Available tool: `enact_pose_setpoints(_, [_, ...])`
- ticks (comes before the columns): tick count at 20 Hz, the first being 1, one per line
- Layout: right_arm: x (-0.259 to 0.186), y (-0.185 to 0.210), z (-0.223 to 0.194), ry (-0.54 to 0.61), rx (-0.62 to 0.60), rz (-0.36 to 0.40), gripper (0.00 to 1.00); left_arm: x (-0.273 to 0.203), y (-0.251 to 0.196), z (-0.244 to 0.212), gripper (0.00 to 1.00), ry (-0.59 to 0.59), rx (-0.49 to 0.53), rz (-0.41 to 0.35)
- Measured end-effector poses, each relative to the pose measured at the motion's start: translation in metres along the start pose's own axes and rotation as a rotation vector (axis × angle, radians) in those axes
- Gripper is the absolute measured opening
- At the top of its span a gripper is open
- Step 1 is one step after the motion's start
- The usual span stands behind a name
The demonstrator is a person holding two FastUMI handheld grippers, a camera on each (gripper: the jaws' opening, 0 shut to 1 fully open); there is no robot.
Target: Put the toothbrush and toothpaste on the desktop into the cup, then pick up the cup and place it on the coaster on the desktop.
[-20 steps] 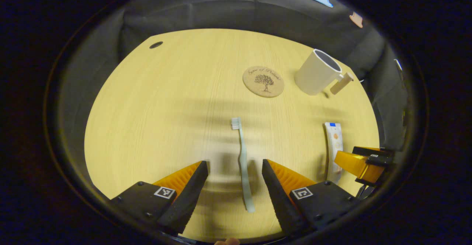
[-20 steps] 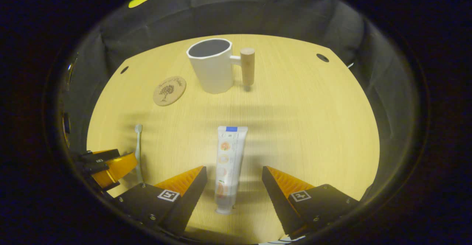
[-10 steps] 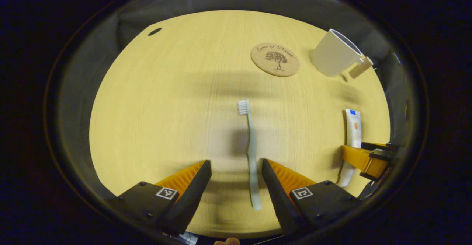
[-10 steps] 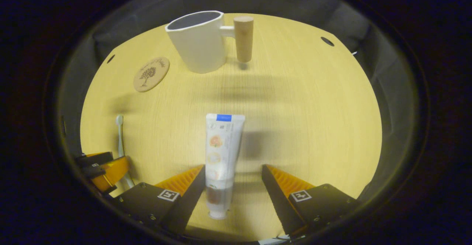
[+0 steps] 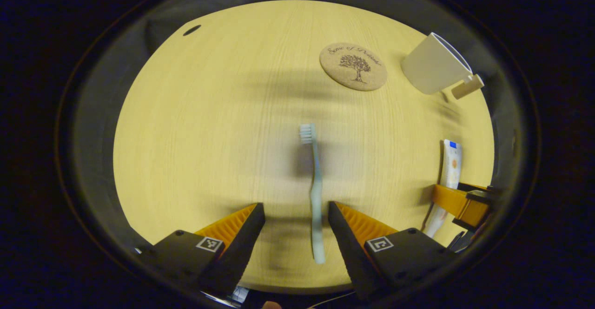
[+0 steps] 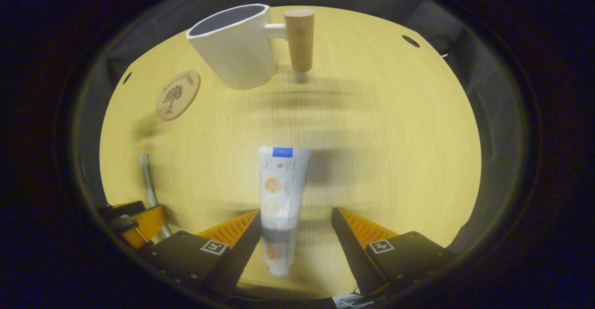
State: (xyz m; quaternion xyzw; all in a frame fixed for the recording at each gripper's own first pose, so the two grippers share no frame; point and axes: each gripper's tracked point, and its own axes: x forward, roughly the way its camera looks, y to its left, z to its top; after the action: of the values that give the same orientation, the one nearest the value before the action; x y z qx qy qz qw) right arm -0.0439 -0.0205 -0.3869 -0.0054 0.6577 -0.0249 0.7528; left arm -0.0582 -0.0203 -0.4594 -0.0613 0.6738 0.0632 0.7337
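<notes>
Pale-wood tabletop (image 5: 195, 128) under both tools, nothing held yet.

Left gripper (image 5: 294, 216): fingers wide open, straddling the handle end of the toothbrush (image 5: 316, 193). Handle sits close to one finger, clear gap to the other. Brush lies flat, bristle head pointing away toward the coaster (image 5: 353, 66).

Right gripper (image 6: 295, 223): fingers also wide open, around the cap end of the toothpaste (image 6: 280, 202). Tube runs hard against one finger or under it, can't tell if touching; wide gap on the other side. Flat crimped end points toward the cup (image 6: 232, 46).

Farther out: coaster lies beyond the brush head, cup just beside the coaster, upright, wooden handle (image 6: 298, 39) on the side away from the coaster. Cup empty as far as the rim shows.

Risks, my read:
- Both items off-centre. On closing, the near finger hits first and shoves the item sideways, so it rotates or skids instead of seating.
- Brush is thin and flat on the tabletop. Fingertips too high will miss it; too low, they jam on the wood.
- Tube is soft and rounded. Pinched near the cap it may squirt out of the grip or droop.
- Cup is light-looking with a side handle. A long item dropped in at an angle could tip it.
</notes>
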Motion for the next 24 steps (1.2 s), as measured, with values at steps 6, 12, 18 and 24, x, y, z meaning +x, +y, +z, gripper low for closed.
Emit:
enact_pose_setpoints(6, [0.000, 0.000, 0.001, 0.043, 0.007, -0.007, 0.93, -0.002, -0.001, 0.002, 0.96, 0.041, 0.032, -0.004])
enact_pose_setpoints(12, [-0.001, 0.001, 0.000, 0.100, 0.032, -0.015, 0.92, -0.001, -0.016, 0.000, 0.45, 0.073, 0.108, -0.020])
enact_pose_setpoints(18, [0.000, -0.017, 0.004, 0.082, 0.106, -0.020, 0.39, -0.008, -0.020, 0.007, 0.11, 0.075, 0.098, -0.026])
enact_pose_setpoints(24, [-0.004, -0.019, 0.006, 0.012, 0.071, -0.027, 0.22, -0.030, -0.025, 0.034, 0.08, 0.053, 0.091, -0.030])
